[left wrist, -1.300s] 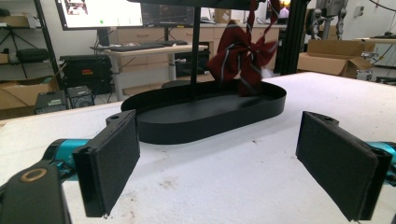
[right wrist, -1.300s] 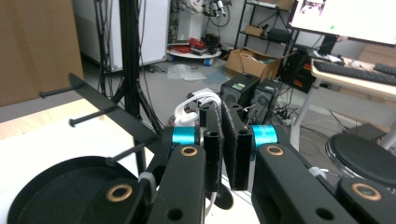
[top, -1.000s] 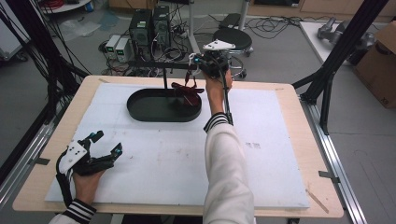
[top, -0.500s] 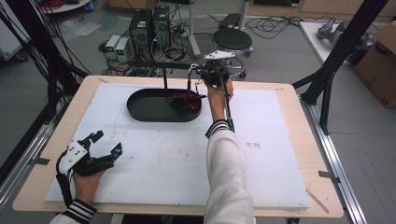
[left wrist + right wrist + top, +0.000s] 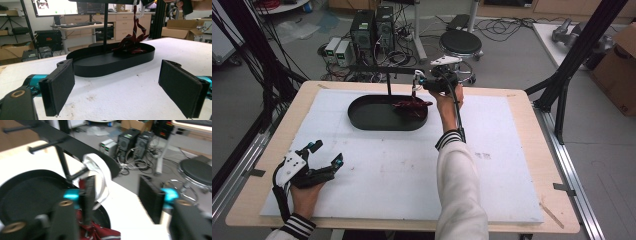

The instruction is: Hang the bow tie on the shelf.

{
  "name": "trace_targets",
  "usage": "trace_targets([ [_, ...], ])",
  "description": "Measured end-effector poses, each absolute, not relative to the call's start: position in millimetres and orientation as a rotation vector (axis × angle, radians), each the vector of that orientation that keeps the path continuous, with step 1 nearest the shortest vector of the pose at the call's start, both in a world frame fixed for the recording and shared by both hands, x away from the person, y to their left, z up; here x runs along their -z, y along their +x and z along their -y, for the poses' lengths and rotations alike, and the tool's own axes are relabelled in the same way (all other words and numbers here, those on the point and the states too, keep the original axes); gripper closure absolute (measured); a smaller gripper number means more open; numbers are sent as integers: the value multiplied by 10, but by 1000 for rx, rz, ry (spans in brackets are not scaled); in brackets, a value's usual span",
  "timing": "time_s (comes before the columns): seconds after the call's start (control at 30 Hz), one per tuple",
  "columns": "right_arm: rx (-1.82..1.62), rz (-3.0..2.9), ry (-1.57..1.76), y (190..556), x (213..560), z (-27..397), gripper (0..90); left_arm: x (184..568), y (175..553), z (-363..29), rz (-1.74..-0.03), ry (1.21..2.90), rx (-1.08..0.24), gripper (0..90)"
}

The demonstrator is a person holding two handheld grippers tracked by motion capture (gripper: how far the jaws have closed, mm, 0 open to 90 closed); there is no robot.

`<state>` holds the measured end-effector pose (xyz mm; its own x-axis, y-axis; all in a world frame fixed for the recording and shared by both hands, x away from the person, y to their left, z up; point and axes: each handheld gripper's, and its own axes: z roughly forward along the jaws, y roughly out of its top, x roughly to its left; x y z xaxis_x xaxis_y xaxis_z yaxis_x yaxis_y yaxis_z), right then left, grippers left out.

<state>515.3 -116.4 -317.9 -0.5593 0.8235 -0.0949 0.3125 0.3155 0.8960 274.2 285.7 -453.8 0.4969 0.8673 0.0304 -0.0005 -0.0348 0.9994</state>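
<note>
Tongs (image 5: 115,202) on our right are spread beside the white loop (image 5: 98,178) hooked on the rack peg (image 5: 75,175); left tongs (image 5: 314,162) rest spread on the worktop (image 5: 512,165). We judge it best to draw straight back, clear of the red cloth (image 5: 412,106) over the tray (image 5: 372,117).

Matt black oval tray (image 5: 100,65), smooth. Dark red cloth (image 5: 132,43), striped, crumpled in tray. White cloth strip (image 5: 100,176) on black peg. Rough white foam sheet (image 5: 402,175) over pale wood bench (image 5: 532,107). Matt padded fingers (image 5: 61,87).
</note>
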Motion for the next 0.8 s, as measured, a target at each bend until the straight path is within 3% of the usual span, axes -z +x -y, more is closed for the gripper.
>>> trace_targets([
  [0.27,-1153,-2103,1018,5166,3251,1196,99,4540,2743,-2863,-805,1436,-831,140],
  [0.57,-1285,-2145,958,4905,3165,1387,99,4539,2748,-2864,-804,1435,-824,140],
  [0.8,-1392,-2110,885,4297,3157,1708,99,4540,2740,-2865,-799,1437,-832,139],
])
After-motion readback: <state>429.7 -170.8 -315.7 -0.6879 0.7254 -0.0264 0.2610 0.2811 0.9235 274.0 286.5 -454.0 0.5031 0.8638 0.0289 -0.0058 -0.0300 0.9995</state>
